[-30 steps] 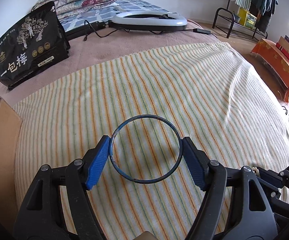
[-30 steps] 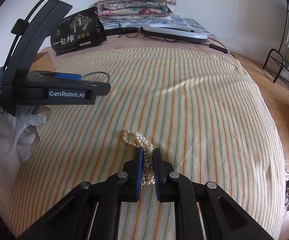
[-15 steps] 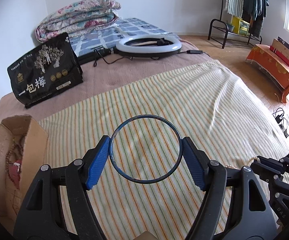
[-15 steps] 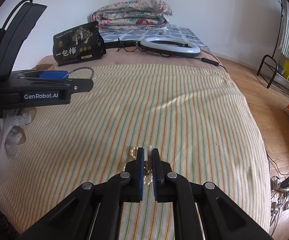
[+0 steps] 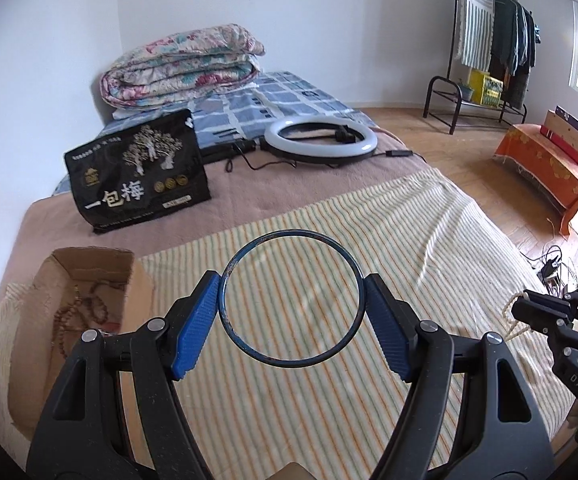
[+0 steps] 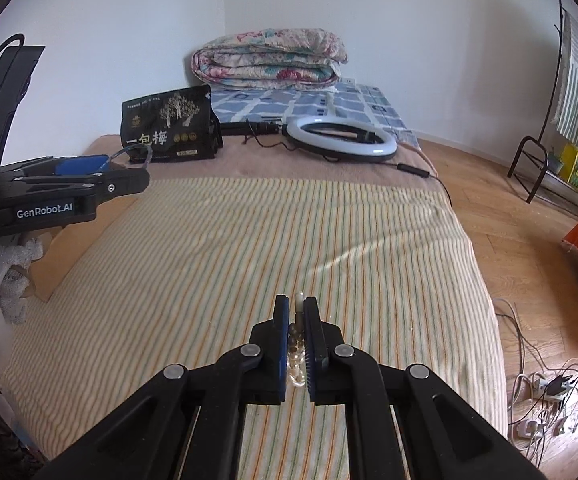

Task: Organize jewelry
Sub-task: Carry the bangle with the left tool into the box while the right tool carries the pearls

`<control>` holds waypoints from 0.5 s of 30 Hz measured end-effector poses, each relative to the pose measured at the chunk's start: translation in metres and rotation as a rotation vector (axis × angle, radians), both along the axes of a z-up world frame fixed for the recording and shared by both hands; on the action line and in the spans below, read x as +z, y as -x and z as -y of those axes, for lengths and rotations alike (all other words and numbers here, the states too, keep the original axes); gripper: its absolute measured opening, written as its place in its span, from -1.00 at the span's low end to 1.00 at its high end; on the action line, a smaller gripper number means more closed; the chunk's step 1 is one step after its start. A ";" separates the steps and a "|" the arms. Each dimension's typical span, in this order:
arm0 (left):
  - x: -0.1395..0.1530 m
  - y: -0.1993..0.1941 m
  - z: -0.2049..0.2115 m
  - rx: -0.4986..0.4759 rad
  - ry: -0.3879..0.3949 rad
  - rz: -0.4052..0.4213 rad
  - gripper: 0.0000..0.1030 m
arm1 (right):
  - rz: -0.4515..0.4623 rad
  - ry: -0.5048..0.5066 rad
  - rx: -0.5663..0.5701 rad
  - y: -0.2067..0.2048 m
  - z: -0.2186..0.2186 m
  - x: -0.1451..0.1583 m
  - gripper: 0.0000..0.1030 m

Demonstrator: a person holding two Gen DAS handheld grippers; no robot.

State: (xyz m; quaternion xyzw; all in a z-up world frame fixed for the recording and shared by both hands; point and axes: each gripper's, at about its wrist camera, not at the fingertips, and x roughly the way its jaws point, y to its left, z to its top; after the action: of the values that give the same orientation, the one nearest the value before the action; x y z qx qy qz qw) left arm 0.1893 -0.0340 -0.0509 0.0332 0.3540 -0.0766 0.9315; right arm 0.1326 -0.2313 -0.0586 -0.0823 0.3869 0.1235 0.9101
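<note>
My left gripper point(image 5: 291, 300) is shut on a thin dark-blue bangle point(image 5: 249, 350), held flat between its blue pads above the striped blanket point(image 5: 389, 216). It also shows from the side in the right wrist view point(image 6: 129, 180), with the bangle point(image 6: 121, 155) sticking out. My right gripper point(image 6: 296, 312) is shut on a pearl necklace point(image 6: 295, 354), lifted off the blanket; its beads hang at the right edge of the left wrist view point(image 5: 509, 316). An open cardboard box point(image 5: 65, 280) with brown beads point(image 5: 85, 308) inside stands at the left.
A black snack bag point(image 5: 137, 172), a ring light point(image 5: 321, 138) with its cable and a folded quilt point(image 5: 181, 64) lie at the far end of the bed. A clothes rack point(image 5: 485, 40) and an orange-covered bench point(image 5: 545, 164) stand on the floor to the right.
Both grippers have risen from the blanket with their pieces. The pearl necklace has been lifted clear of the cloth. The cardboard box has come into the left wrist view.
</note>
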 end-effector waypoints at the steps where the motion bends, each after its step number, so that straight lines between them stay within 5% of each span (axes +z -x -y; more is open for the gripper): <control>1: 0.003 0.002 -0.003 0.003 0.001 0.006 0.44 | 0.005 0.004 0.006 0.000 -0.004 0.004 -0.91; 15: 0.042 0.046 -0.070 0.083 -0.022 0.092 0.44 | 0.089 -0.012 0.112 0.002 -0.066 0.057 -0.91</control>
State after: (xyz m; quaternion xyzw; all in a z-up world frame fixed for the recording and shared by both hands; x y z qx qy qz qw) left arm 0.1432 0.0360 -0.0093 0.0323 0.3129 -0.0322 0.9487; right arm 0.1309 -0.1651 -0.0012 -0.1039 0.3402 0.1727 0.9185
